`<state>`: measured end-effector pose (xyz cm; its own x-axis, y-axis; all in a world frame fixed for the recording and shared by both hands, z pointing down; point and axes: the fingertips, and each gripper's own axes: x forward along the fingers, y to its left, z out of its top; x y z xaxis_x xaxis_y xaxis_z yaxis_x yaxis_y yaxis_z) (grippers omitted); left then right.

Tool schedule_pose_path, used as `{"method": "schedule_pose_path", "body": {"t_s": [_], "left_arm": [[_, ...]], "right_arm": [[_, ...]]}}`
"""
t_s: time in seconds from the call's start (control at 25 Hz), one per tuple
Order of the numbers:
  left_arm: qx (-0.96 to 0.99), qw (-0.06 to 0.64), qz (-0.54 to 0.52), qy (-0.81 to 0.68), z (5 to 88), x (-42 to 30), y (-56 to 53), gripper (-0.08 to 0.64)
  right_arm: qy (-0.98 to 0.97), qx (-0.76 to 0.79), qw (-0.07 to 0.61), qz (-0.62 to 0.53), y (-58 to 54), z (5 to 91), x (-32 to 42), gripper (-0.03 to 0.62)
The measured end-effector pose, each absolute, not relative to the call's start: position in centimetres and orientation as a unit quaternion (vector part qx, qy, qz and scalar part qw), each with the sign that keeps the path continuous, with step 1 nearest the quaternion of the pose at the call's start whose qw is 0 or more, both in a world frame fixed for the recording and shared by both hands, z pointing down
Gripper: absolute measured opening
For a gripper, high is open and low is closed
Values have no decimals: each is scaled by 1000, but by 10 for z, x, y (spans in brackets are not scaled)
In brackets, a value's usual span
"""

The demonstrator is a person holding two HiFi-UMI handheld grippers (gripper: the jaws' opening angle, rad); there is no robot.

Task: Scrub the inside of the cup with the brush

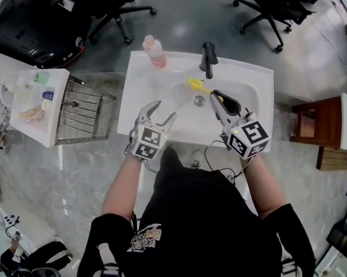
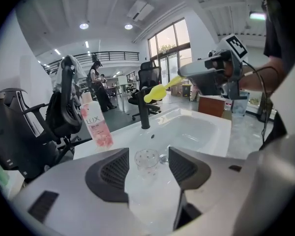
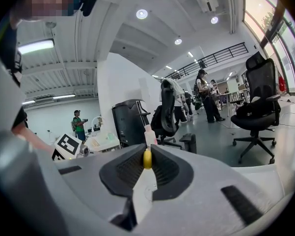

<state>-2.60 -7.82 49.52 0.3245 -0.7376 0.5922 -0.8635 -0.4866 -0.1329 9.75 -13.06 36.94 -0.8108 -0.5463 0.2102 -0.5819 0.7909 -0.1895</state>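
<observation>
1. While the white sink (image 1: pixel 140 79) holds the cup, the task looks to be at its approach step: neither tool touches the cup and no scrubbing has begun.
2. The left gripper (image 1: pixel 163 111) (image 2: pixel 148 168) hovers with its jaws wide apart and empty. The cup stands just ahead of them, framed in the gap but clear of both pads.
3. The right gripper (image 1: pixel 218 98) (image 3: pixel 147 165) has its jaws drawn narrow, clamped on the brush handle, which runs forward past its tips.
4. The cup (image 1: pixel 182 92) (image 2: pixel 147 160) is clear and upright, mouth up, near the drain (image 1: pixel 200 101). It sits ahead and to the left of the right gripper's tips.
5. The brush (image 1: pixel 199 86) (image 2: pixel 157 92) (image 3: pixel 147 159) is yellow. Its head pokes out ahead of the right gripper, close to the cup's rim but outside it.
6. Next, the left gripper likely needs to move forward and close on the cup to steady it. The right one then has to tip the brush head down into the mouth.
</observation>
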Motion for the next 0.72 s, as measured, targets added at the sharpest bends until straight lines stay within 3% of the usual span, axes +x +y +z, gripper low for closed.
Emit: {"method": "schedule_pose_path", "body": {"t_s": [0.72], "left_arm": [[846, 131, 363, -367, 585, -36, -120, 230]], "right_arm": [[-917, 336, 151, 151, -153, 421, 52, 37]]}}
